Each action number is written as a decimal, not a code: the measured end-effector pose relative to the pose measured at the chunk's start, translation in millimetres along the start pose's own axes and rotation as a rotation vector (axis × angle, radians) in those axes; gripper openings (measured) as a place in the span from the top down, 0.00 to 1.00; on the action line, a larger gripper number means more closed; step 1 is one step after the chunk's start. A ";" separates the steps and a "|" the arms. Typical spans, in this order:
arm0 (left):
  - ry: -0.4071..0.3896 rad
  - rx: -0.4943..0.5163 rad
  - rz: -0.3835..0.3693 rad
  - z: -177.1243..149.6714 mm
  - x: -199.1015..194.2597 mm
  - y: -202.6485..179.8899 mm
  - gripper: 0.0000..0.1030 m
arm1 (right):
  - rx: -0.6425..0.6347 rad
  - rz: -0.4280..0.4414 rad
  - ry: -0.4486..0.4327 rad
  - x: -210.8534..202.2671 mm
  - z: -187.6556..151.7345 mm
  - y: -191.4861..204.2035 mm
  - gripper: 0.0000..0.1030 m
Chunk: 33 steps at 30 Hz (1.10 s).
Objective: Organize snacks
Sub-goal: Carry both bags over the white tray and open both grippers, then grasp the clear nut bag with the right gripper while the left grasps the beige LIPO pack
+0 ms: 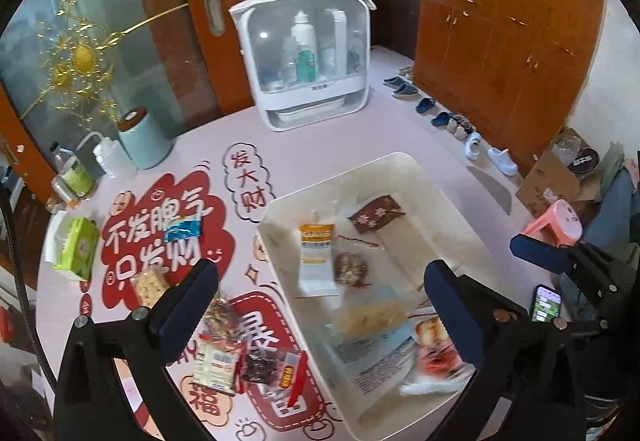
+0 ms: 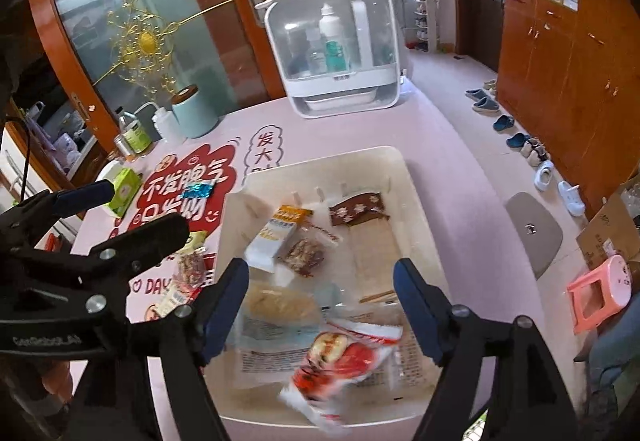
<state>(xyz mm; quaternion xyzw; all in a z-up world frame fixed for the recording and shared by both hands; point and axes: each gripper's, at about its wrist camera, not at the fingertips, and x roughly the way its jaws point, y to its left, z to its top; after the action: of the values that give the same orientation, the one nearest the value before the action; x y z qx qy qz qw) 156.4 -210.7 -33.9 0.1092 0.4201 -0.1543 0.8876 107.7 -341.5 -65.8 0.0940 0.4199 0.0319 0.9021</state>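
Both your grippers hang over the bin, jaws apart, gripping nothing.
Left view alone shows snacks left of the bin and a phone; right view shows the red packet in the bin's near end.

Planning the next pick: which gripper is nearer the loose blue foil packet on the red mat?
Left. The left gripper hovers over the table beside the bin, nearer the blue foil packet. The right gripper hangs over the white bin, farther away.
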 end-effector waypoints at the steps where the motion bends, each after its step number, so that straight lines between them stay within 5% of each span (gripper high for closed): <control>1: -0.003 -0.005 0.004 -1.4 -2.0 2.9 0.01 | -0.001 -0.001 -0.005 -1.4 -0.6 2.2 0.26; 18: -0.032 -0.109 0.062 -26.6 -44.8 57.4 0.01 | 0.004 0.018 -0.056 -24.1 -8.9 25.3 0.26; 33: -0.033 -0.209 0.130 -64.4 -64.0 177.7 0.01 | -0.057 0.056 -0.035 -1.7 3.5 111.0 0.26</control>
<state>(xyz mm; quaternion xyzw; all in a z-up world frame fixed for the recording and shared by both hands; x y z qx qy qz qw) 137.1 -13.2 -12.7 0.0404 0.4113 -0.0535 0.9090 111.6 -233.4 -40.6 0.0806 0.4002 0.0677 0.9104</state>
